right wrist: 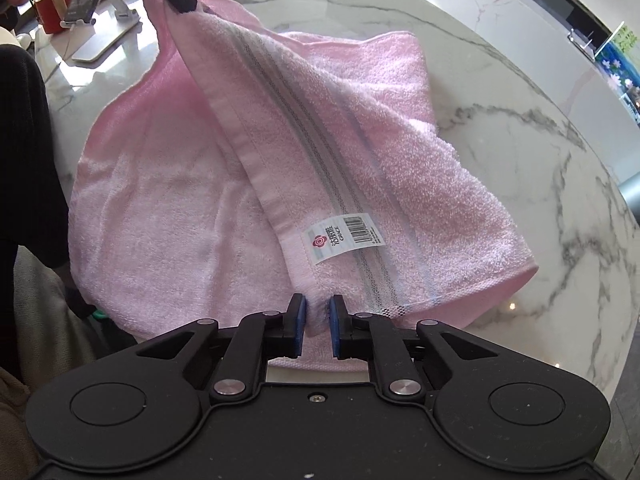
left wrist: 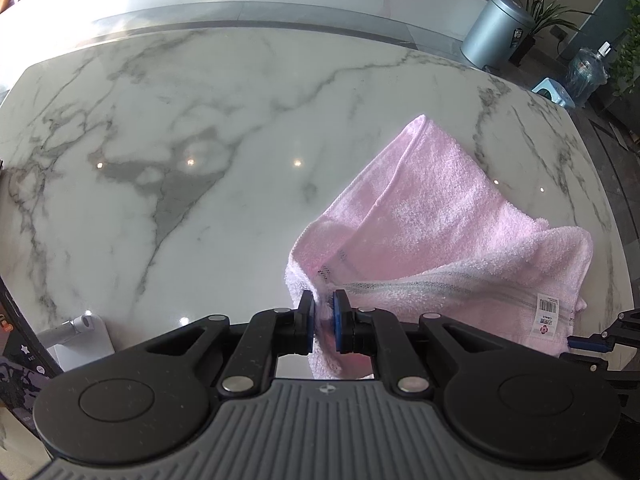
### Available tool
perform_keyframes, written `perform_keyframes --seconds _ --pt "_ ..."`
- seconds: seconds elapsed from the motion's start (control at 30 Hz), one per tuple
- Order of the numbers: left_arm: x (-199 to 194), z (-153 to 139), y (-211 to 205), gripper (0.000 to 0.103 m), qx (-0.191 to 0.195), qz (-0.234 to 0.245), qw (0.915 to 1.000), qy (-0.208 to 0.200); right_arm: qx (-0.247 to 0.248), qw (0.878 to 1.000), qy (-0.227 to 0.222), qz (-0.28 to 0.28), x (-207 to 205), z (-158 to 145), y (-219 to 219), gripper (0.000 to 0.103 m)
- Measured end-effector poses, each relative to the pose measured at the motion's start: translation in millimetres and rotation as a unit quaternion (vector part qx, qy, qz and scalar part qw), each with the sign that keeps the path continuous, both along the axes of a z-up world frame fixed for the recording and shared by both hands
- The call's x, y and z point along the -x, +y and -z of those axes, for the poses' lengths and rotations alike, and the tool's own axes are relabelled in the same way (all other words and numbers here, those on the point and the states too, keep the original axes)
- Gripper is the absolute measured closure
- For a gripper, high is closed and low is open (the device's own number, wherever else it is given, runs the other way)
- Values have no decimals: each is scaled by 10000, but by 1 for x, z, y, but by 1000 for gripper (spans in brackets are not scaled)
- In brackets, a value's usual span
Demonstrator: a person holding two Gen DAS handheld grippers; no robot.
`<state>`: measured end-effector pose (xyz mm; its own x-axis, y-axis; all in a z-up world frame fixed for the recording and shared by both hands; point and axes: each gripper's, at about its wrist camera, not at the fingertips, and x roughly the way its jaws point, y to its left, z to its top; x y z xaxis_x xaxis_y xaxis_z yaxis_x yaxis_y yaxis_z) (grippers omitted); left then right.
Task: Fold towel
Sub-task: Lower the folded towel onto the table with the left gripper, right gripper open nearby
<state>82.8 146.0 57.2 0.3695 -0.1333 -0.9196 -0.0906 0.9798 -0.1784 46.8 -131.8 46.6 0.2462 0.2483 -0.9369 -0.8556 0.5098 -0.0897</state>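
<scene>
The left gripper (left wrist: pixel 323 307) clamps one hem corner of the pink towel (left wrist: pixel 440 216); the right gripper (right wrist: pixel 318 312) pinches the other. The striped hem runs between them, and the towel's length trails forward onto the marble table (left wrist: pixel 200 140).

The left tool (left wrist: pixel 323 312) has glossy black linkage arms with silver rivets, two round black discs, blue pads (left wrist: pixel 338 320) on its fingers and a ribbed grey housing bearing a small cross mark. The right tool (right wrist: pixel 318 320) is alike, but its housing is plain black with one small screw, speckled with dust
</scene>
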Motion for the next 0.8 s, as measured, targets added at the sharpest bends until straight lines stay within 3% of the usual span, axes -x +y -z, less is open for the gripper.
perform_keyframes --seconds 0.33,0.47,0.8 --pt "8 1 -8 95 -264 179 9995 -51 -547 9974 293 -375 42 -23 19 94" --pt "11 2 -9 95 -266 227 9994 -62 -763 9947 542 -433 60 -12 28 94" --pt "16 5 -10 95 -247 292 9993 -51 -468 9964 652 -277 74 33 55 94"
